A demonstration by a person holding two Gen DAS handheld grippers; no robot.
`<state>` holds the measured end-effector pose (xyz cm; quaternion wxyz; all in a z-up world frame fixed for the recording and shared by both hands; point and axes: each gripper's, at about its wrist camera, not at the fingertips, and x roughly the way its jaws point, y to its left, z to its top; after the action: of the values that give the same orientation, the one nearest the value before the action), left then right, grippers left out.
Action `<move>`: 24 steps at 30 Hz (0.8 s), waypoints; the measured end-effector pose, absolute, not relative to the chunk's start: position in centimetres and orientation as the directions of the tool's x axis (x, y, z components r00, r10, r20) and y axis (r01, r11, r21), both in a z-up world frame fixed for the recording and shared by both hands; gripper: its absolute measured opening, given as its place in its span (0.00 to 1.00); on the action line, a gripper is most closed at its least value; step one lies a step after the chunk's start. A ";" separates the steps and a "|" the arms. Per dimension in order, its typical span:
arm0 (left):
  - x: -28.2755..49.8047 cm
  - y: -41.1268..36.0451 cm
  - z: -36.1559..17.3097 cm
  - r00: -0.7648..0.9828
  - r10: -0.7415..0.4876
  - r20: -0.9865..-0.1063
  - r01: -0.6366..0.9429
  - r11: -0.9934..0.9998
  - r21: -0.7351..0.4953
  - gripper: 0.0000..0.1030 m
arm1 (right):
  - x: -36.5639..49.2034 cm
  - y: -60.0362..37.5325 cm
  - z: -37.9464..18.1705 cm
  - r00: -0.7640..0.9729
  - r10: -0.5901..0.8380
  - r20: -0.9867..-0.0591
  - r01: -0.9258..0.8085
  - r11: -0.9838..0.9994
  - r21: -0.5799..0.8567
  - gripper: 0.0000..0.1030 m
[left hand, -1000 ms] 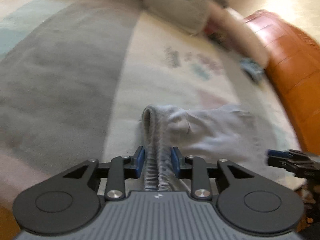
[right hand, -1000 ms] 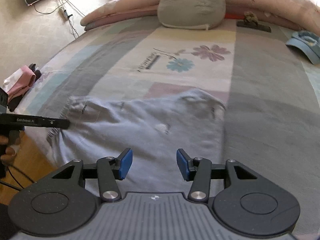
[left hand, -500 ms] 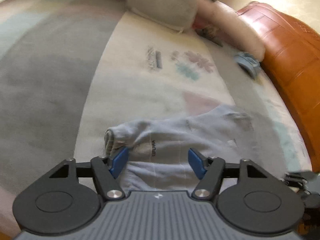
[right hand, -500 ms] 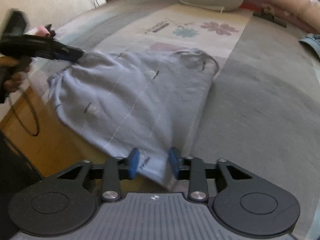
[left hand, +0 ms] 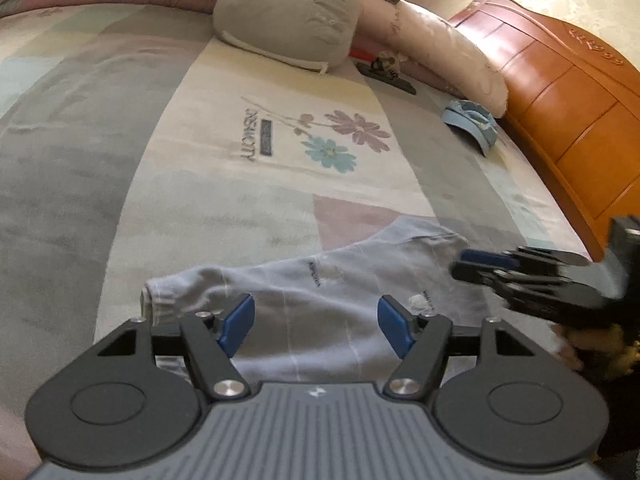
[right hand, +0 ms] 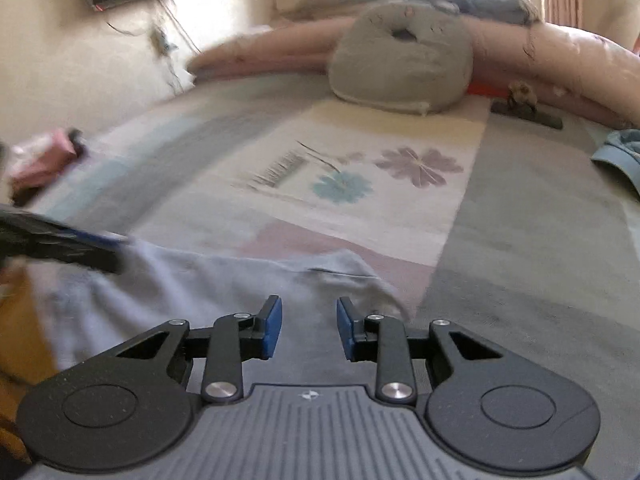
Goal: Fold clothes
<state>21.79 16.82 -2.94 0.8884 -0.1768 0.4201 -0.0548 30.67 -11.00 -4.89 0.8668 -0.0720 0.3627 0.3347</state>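
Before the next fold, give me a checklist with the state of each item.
1. Grey garment lying on the bed: ok, though one edge hangs past the bed edge in the right wrist view.
2. Left gripper free of cloth: ok, jaws opening, nothing pinched.
3. Right gripper gripping the garment: not ok, pads apart over the cloth.
4. Garment smooth: not ok, the cuff end is bunched.
5. Fold space beyond the garment: ok, cushion and blue cap lie well away.

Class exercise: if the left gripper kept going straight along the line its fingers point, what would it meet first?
Most likely the light grey garment spread on the bed cover: the left gripper, jaws opening with nothing pinched, points down at it. Depth is uncertain.
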 end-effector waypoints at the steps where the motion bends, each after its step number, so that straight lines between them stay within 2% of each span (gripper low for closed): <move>1: 21.6 17.2 -3.5 0.645 -0.230 -0.728 -0.081 0.928 -0.365 0.67 | 31.4 -11.1 -5.8 0.518 0.501 -0.693 -0.611 0.784 0.110 0.22; 2: 21.4 17.9 -4.2 0.639 -0.226 -0.735 -0.121 0.914 -0.386 0.66 | 31.8 -11.9 -6.1 0.513 0.512 -0.689 -0.593 0.792 0.146 0.09; 5: 20.9 19.4 -4.8 0.640 -0.246 -0.728 -0.172 0.877 -0.449 0.66 | 32.6 -13.8 -6.2 0.502 0.532 -0.682 -0.535 0.810 0.239 0.06; 7: 20.7 19.5 -4.4 0.654 -0.263 -0.709 -0.150 0.874 -0.463 0.66 | 32.0 -13.9 -5.1 0.523 0.519 -0.677 -0.519 0.823 0.230 0.14; 11: 21.5 18.0 -3.7 0.669 -0.290 -0.685 -0.053 0.900 -0.433 0.68 | 31.8 -12.3 -4.1 0.531 0.543 -0.650 -0.558 0.802 0.214 0.18; 13: 22.2 17.5 -4.2 0.670 -0.264 -0.694 -0.052 0.916 -0.398 0.68 | 31.9 -11.3 -3.9 0.533 0.548 -0.645 -0.573 0.795 0.201 0.21; 16: 22.8 18.1 -5.1 0.658 -0.246 -0.711 -0.121 0.898 -0.423 0.66 | 32.6 -10.5 -5.3 0.520 0.483 -0.704 -0.532 0.828 0.176 0.21; 18: 22.2 18.0 -4.0 0.664 -0.268 -0.698 -0.101 0.893 -0.439 0.66 | 32.1 -10.9 -5.3 0.510 0.486 -0.710 -0.520 0.832 0.195 0.21; 21: 20.6 17.2 -2.7 0.660 -0.330 -0.675 -0.018 0.891 -0.453 0.71 | 30.2 -11.5 -4.0 0.510 0.522 -0.684 -0.552 0.808 0.205 0.31; 22: 20.1 17.0 -2.7 0.645 -0.353 -0.677 -0.005 0.885 -0.465 0.71 | 29.5 -11.6 -3.7 0.502 0.536 -0.679 -0.568 0.796 0.208 0.34; 24: 19.2 16.6 -3.5 0.600 -0.377 -0.705 -0.009 0.879 -0.478 0.72 | 28.5 -11.5 -3.6 0.476 0.554 -0.683 -0.599 0.773 0.209 0.34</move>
<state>19.21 16.64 -3.47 0.8664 -0.2223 0.4343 -0.1064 28.53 -11.54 -3.61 0.8585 -0.0293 0.3865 0.3359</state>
